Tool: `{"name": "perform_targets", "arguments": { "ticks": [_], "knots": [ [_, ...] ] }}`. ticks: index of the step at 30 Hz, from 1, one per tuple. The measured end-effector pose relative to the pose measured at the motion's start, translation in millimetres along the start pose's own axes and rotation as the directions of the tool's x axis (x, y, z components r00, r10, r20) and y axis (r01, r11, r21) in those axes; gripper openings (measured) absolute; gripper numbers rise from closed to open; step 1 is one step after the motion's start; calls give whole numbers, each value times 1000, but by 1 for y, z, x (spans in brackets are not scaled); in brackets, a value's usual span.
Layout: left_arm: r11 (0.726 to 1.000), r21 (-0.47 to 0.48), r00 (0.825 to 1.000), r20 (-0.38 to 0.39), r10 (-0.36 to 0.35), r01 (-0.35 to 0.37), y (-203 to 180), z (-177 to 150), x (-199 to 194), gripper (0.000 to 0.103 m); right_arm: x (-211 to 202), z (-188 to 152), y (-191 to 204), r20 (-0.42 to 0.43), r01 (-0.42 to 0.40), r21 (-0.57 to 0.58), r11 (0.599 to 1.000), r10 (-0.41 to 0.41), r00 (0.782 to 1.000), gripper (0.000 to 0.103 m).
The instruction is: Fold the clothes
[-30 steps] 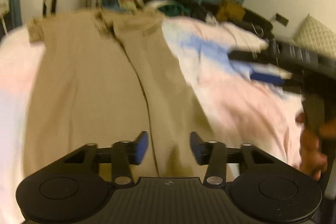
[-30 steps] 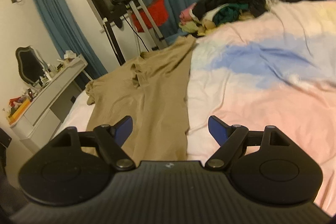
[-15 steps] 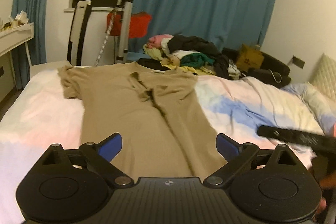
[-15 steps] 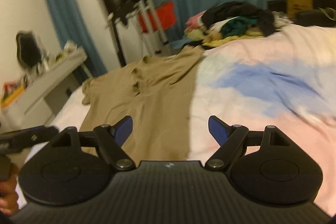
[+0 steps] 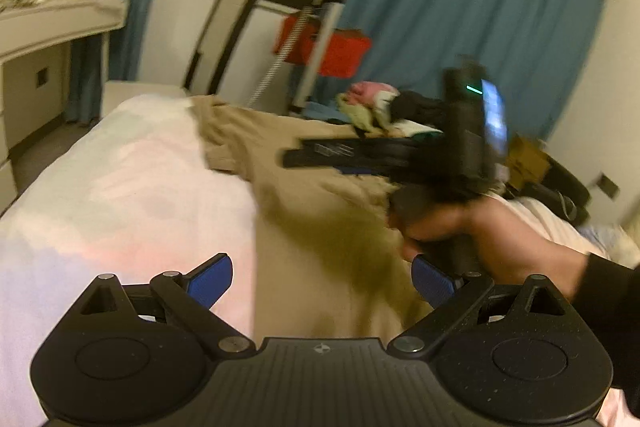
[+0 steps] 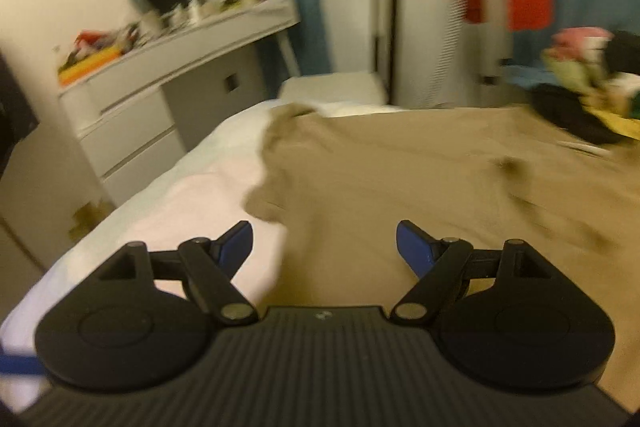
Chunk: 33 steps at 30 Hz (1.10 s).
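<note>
A tan shirt (image 5: 320, 211) lies spread flat on the pale pink bed (image 5: 132, 195); the right wrist view shows its sleeve (image 6: 280, 147) near the bed's left edge. My left gripper (image 5: 322, 277) is open above the shirt's near hem, with nothing between its blue pads. In the left wrist view a hand (image 5: 492, 231) carries the other gripper across the shirt, blurred. My right gripper (image 6: 324, 247) is open over the shirt's left side (image 6: 400, 187) and holds nothing.
A heap of mixed clothes (image 5: 384, 107) sits at the bed's far end. A white dresser (image 6: 160, 83) with clutter stands left of the bed. A clothes steamer stand (image 5: 320, 27), a red bag (image 5: 332, 51) and blue curtains (image 5: 460, 7) are behind.
My left gripper has opened wide and swung left. The right gripper has swept left across the shirt toward the sleeve side, now crossing the left wrist view. The shirt lies unmoved.
</note>
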State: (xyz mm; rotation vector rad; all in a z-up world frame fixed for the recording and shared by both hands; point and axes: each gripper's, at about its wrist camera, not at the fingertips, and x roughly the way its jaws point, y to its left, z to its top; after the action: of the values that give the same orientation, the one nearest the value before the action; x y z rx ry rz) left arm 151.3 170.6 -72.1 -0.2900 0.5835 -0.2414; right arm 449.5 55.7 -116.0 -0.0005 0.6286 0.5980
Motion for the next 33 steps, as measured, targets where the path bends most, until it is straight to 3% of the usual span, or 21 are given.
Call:
{"name": "perform_targets", "arguments": {
  "ticks": [4, 8, 9, 10, 12, 15, 18, 21, 25, 28, 33],
  "knots": [
    [995, -96, 999, -33, -6, 2, 22, -1, 15, 97, 67, 23, 30, -5, -29, -88, 996, 28, 1000, 80],
    [993, -122, 999, -45, 0, -5, 29, -5, 26, 97, 105, 34, 38, 17, 15, -122, 992, -13, 1000, 77],
    [993, -117, 999, -52, 10, -17, 30, -5, 30, 97, 111, 35, 37, 19, 28, -122, 992, -25, 999, 57],
    [993, -115, 998, -57, 17, -24, 31, -6, 33, 97, 115, 35, 36, 13, 53, -125, 991, -52, 999, 46],
    [992, -123, 998, -59, 19, -26, 32, -7, 35, 97, 117, 37, 31, 14, 88, -121, 989, -87, 996, 12],
    [990, -139, 999, -44, 4, -10, 32, -10, 29, 97, 99, 41, 24, 77, 109, -140, 984, -99, 992, 8],
    [992, -126, 1000, -19, 9, -11, 28, -12, 21, 97, 61, 51, 8, 178, 115, -79, 990, -99, 979, 7],
    [990, -142, 1000, 6, -8, 9, 26, -12, 12, 97, 12, 59, -18, 286, 134, -7, 991, -126, 950, 7],
    [977, -193, 995, 44, -89, 96, 22, -15, -1, 97, -43, 56, -73, 380, 180, 150, 972, -225, 897, 7],
    [972, -191, 990, 56, -132, 141, 15, -18, -4, 97, -67, 36, -126, 375, 221, 283, 933, -320, 870, 7],
    [975, -149, 986, 30, -164, 167, 3, -24, 9, 97, -59, -13, -194, 255, 317, 398, 861, -436, 863, 7]
  ]
}}
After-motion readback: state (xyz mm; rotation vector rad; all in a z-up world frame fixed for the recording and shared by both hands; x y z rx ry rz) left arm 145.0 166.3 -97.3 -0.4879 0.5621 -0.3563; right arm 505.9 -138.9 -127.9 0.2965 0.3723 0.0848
